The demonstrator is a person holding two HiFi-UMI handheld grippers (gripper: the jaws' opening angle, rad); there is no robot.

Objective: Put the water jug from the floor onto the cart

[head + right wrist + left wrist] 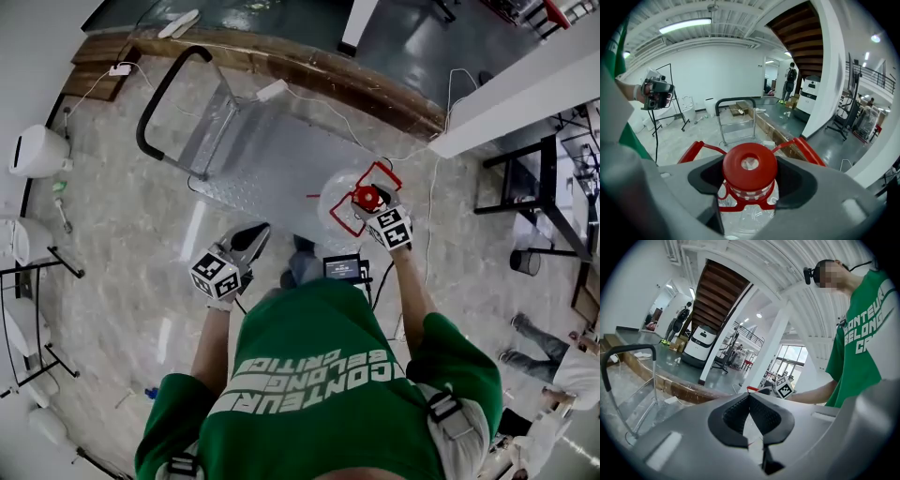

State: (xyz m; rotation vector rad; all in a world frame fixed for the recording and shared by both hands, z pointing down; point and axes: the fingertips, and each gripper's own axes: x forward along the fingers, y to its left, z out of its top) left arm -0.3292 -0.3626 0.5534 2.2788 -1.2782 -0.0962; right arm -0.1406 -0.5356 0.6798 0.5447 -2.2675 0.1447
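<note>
Jug (333, 208) neck in R gripper (367, 200), by cart (272, 155)

We see a clear water jug (747, 218) with a red cap (750, 164). Ahead of our right gripper (750, 183), the cart (281, 159) is silver.

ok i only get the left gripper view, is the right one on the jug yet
observer: yes, the right gripper has its jaws closed round the neck of the jug, under the red cap.
operator: where's the jug vs the cart
observer: by the end of the cart opposite its handle; i can't tell if it's off the floor.
operator: and mine
observer: the left gripper is left of the jug, touching nothing.
</note>
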